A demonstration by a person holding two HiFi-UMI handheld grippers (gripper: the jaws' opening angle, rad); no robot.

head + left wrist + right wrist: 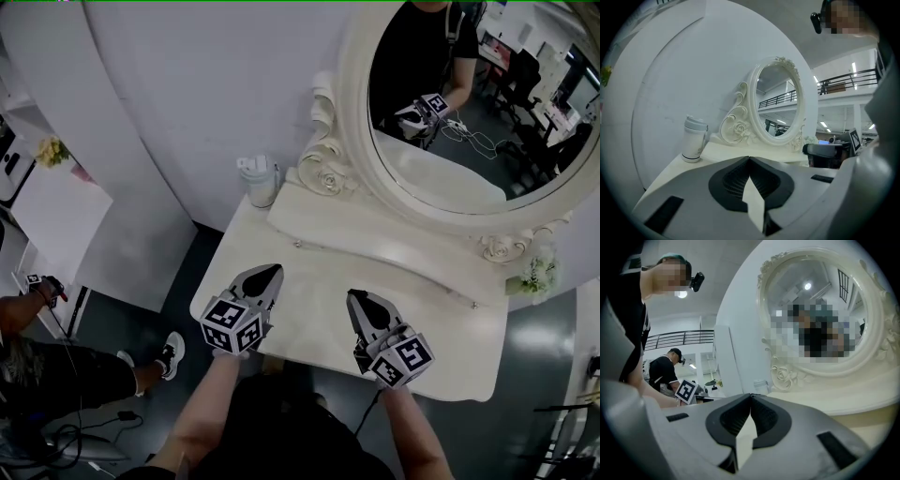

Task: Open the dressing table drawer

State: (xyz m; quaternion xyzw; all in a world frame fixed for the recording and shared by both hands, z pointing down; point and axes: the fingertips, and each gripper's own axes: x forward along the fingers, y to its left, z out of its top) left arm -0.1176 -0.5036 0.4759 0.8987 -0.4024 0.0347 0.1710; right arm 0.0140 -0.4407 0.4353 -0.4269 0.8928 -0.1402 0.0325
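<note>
Both grippers hang low over the bare front part of the counter (314, 305), on the near side of the oval mirror (450, 103). The left gripper (273, 270) is nearer the mirror's left end, the right gripper (354, 296) nearer its middle, and both point toward the glass. Each gripper's own view shows its jaws pressed together with nothing between them. That fits hands not yet on any handle. The drawer itself can't be picked out in any view. I judge that it sits in the dressing table's front, below the counter edge nearest the person and hidden from above. A white tumbler (260, 180) stands by the mirror's left scroll, well clear of both grippers and probably out of the way.
</note>
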